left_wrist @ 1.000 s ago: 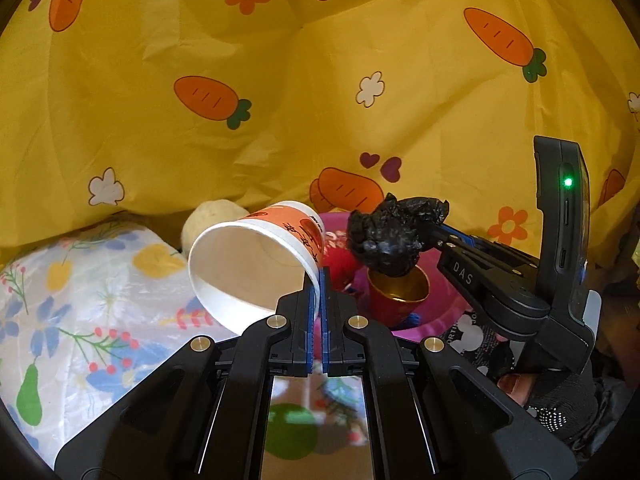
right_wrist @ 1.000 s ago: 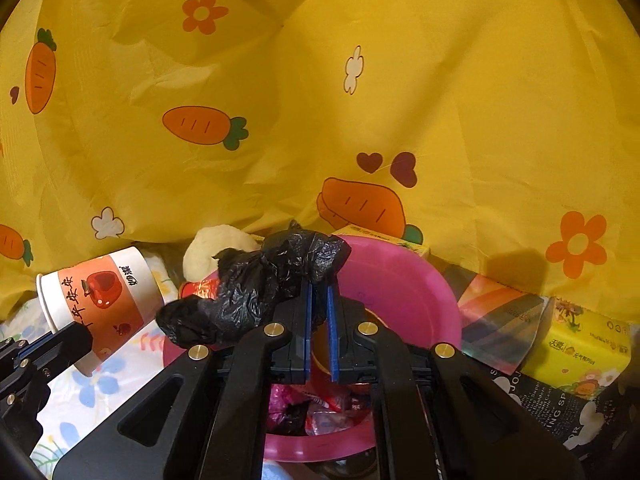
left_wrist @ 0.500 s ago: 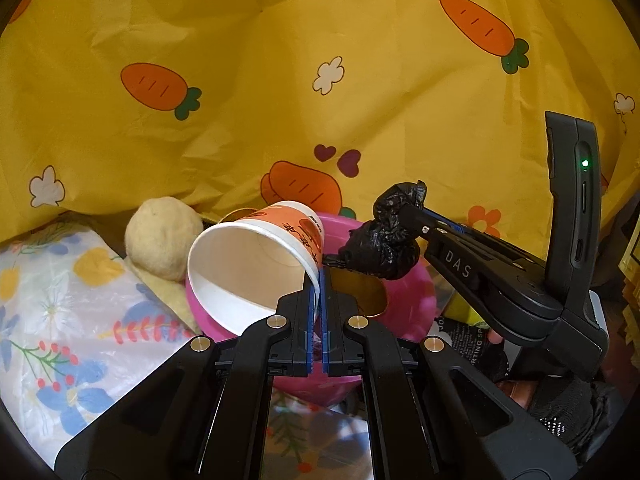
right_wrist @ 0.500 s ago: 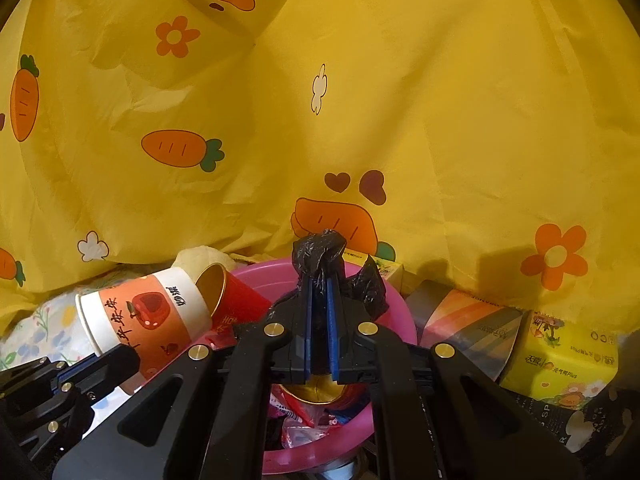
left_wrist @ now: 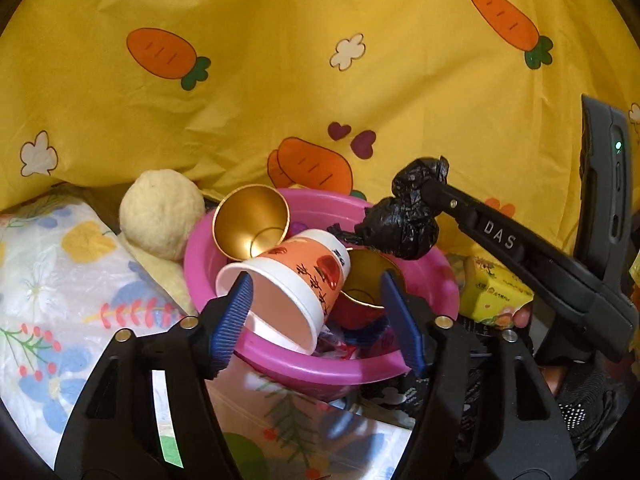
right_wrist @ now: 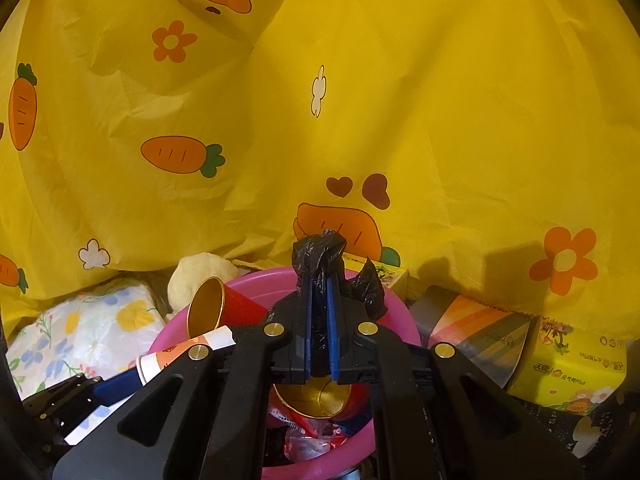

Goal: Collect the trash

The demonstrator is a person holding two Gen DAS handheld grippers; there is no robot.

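Note:
A pink basin [left_wrist: 304, 368] [right_wrist: 400, 332] holds trash. A white and orange paper cup [left_wrist: 292, 284] [right_wrist: 180, 356] lies on its side in it, mouth toward me, beside red cups with gold insides [left_wrist: 250, 222] [right_wrist: 206, 306]. My left gripper [left_wrist: 316, 316] has its jaws opening; the blue pads stand apart on either side of the paper cup and do not press it. My right gripper [right_wrist: 319, 312] is shut on a crumpled black plastic bag [right_wrist: 318, 258] [left_wrist: 404, 220], held above the basin's far right side.
A yellow carrot-print sheet [left_wrist: 280, 80] hangs close behind. A cream plush ball [left_wrist: 162, 212] and a floral packet [left_wrist: 52, 280] lie left of the basin. Yellow tissue packs [right_wrist: 568, 364] and a striped box [right_wrist: 480, 332] sit to its right.
The left jaws have sprung apart and let the paper cup drop into the basin. The left gripper has come closer over the basin. The right gripper keeps hold of the black bag.

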